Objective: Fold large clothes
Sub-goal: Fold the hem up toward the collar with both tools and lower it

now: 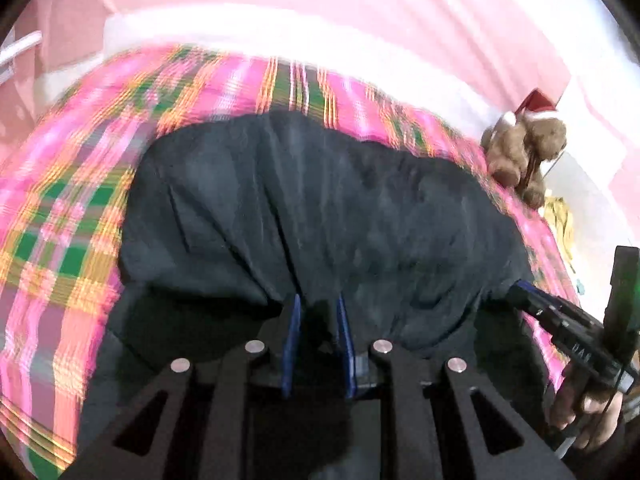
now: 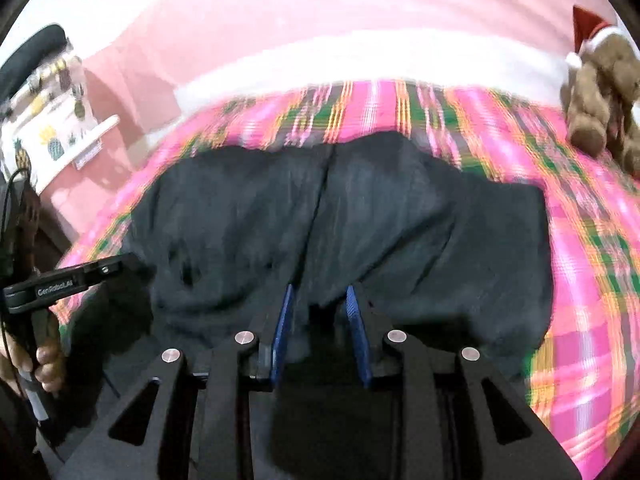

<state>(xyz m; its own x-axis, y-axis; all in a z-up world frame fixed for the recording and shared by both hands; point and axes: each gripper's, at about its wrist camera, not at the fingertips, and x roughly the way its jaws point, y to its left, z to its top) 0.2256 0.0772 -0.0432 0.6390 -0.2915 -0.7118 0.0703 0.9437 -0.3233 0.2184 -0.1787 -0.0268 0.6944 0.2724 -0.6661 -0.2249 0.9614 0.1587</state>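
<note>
A dark garment (image 1: 320, 208) on the plaid bed (image 1: 60, 220) is pinched, apparently, by left tongs (image 1: 318, 312) and right tongs (image 2: 320, 300).

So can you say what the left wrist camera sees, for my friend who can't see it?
A big dark garment lies on a pink plaid bedspread, its near edge bunched between the left gripper's blue fingers. The right gripper grips the same edge at the right, and a teddy bear in a Santa hat sits behind.
</note>
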